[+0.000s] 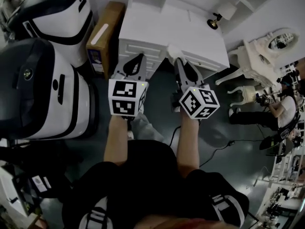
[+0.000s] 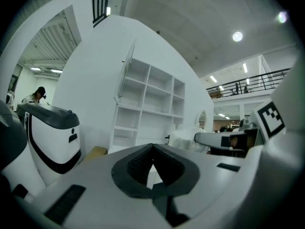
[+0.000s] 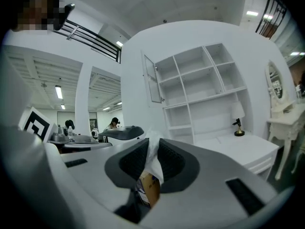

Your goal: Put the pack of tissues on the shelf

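My right gripper (image 1: 175,60) is shut on the pack of tissues (image 1: 172,50), a white crinkly wrapper that sticks out past the fingertips toward the white desk (image 1: 157,27). In the right gripper view the pack of tissues (image 3: 153,161) is pinched between the dark pads, with a brown printed part lower down, and the open white shelf (image 3: 200,89) stands ahead above the desk. My left gripper (image 1: 139,56) hovers beside the right one, its tips meeting with nothing between them. The left gripper view shows the shelf (image 2: 147,109) ahead too.
A small lamp (image 1: 214,22) stands on the desk's right end. A cardboard box (image 1: 105,35) leans left of the desk, next to two large white-and-black machines (image 1: 47,94). A white vanity table (image 1: 267,46) and a seated person (image 1: 286,109) are at the right.
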Motion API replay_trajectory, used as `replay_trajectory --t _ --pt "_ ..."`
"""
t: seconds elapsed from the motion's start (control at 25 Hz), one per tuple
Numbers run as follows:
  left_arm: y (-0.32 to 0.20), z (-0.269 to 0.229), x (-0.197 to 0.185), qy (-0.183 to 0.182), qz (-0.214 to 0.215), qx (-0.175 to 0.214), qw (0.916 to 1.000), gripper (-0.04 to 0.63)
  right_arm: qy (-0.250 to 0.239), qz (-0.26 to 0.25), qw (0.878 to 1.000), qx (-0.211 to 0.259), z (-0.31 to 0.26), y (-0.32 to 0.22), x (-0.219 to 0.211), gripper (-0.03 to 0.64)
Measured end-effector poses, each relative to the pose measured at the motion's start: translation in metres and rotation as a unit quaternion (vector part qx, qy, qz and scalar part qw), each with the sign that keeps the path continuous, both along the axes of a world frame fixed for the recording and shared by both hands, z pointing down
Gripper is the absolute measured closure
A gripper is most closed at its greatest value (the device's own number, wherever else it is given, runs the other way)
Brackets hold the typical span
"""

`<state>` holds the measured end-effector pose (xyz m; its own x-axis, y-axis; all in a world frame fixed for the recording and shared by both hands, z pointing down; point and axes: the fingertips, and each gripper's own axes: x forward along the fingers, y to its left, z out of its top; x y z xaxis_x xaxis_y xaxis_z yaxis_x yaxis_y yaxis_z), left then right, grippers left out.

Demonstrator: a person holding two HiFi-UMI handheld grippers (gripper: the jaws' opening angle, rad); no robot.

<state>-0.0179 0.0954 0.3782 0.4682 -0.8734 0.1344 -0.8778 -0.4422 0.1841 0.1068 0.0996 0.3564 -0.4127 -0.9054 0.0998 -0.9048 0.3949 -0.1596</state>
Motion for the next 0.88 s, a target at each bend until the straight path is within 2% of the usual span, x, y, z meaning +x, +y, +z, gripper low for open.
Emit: replay_trajectory --t 0.12,0.32,0.48,0.88 --pt "-0.011 0.015 -0.012 -0.016 -0.015 -0.020 0.9995 0.584 -0.009 -0.015 1.000 -0.015 0.015 -0.021 -0.016 0.551" --pt "-0.037 0.035 -0.045 -0.013 -0.050 -0.039 0.9979 0.585 -0.017 -0.048 0.998 -0.035 0.033 -0.054 -0.049 0.551" --pt "-0.068 0.047 -0.062 -0.010 -0.075 -0.056 0.9956 0.585 -0.015 -0.063 0.997 -0.046 0.041 -0.085 -0.059 0.551" --pt "-0.138 0.034 -0.033 -0.010 -0.070 -0.049 0.9963 0.584 -0.034 -0.055 0.997 -0.043 0.028 -0.163 -0.032 0.551"
